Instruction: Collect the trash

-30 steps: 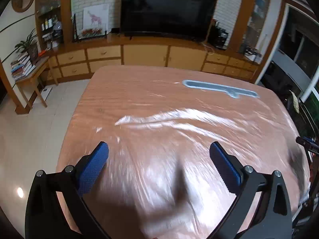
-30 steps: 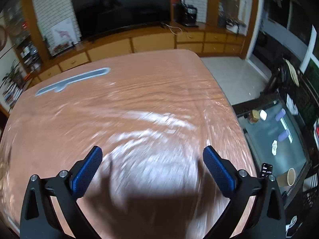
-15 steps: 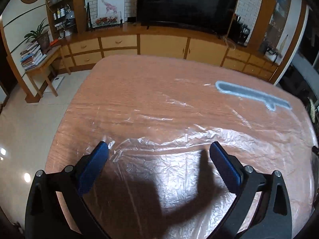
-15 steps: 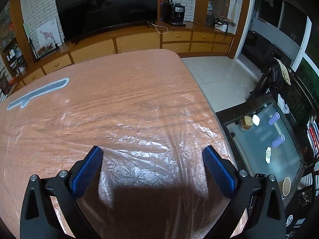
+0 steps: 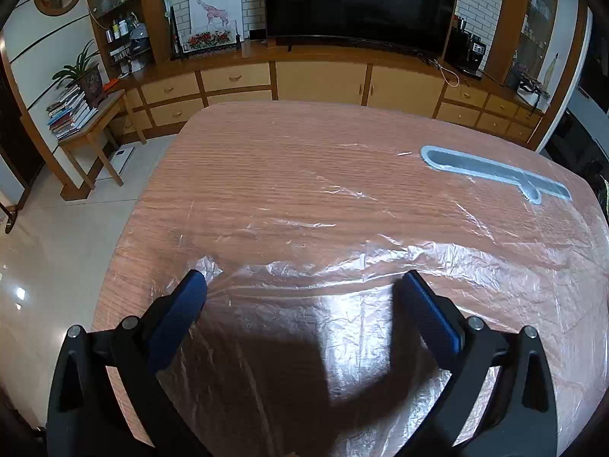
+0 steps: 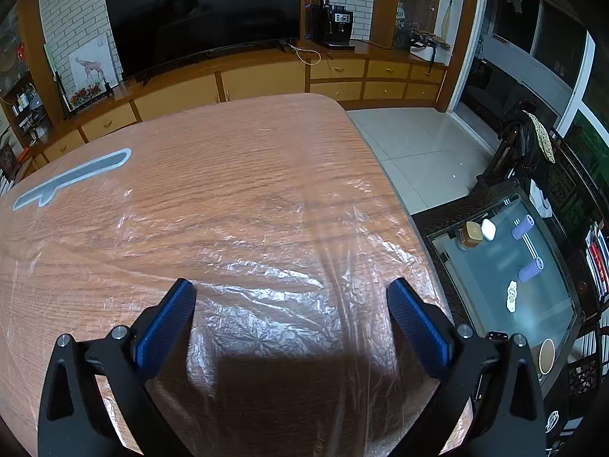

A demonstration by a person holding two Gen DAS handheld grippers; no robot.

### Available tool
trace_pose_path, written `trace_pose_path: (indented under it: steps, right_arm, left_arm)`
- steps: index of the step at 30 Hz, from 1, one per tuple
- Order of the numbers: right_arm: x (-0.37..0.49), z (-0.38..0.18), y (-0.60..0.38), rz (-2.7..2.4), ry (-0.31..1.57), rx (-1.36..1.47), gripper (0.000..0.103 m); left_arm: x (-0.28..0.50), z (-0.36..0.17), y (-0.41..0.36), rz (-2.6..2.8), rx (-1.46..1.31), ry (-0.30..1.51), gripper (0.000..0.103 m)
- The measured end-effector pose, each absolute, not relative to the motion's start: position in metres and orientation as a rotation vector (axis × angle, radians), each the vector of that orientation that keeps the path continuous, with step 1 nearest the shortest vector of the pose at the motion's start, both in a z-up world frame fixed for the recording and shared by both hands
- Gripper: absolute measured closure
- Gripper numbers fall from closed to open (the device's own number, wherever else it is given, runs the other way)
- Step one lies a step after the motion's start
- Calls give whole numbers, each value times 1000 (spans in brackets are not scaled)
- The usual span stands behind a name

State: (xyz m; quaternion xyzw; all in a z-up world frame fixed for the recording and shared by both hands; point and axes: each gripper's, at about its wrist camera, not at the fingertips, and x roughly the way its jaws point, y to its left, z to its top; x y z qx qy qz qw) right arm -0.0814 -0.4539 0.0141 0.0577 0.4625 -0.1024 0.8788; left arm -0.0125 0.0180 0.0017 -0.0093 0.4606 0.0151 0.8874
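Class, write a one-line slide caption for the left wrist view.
Open left gripper above crinkled clear plastic sheet on wooden table.

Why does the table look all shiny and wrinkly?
A clear plastic sheet lies crumpled over the wooden table, bunched into a ridge near both open hand-held grippers, left and right. Nothing looks spilled or broken.

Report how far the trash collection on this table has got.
Done: nothing visibly collected yet. In hand: nothing; the left claw and right claw are both open, poised over the clear plastic sheet, which lies crumpled on the wooden table. Left: gripping and gathering the sheet. The grey strip is untouched.
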Motion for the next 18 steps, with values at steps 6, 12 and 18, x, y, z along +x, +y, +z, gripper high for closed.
trace_pose_path:
  steps: [6,12,18]
  right_arm:
    - [-82,14,-453,-214,964,120,4]
    - [-82,14,-453,-214,965,120,4]
    - [-82,14,-454,-214,965,120,4]
  left_arm:
    - [-12,2,18,31,-19,958,1]
    - [-12,2,18,31,-19,958,1]
    - [-12,2,18,31,-19,958,1]
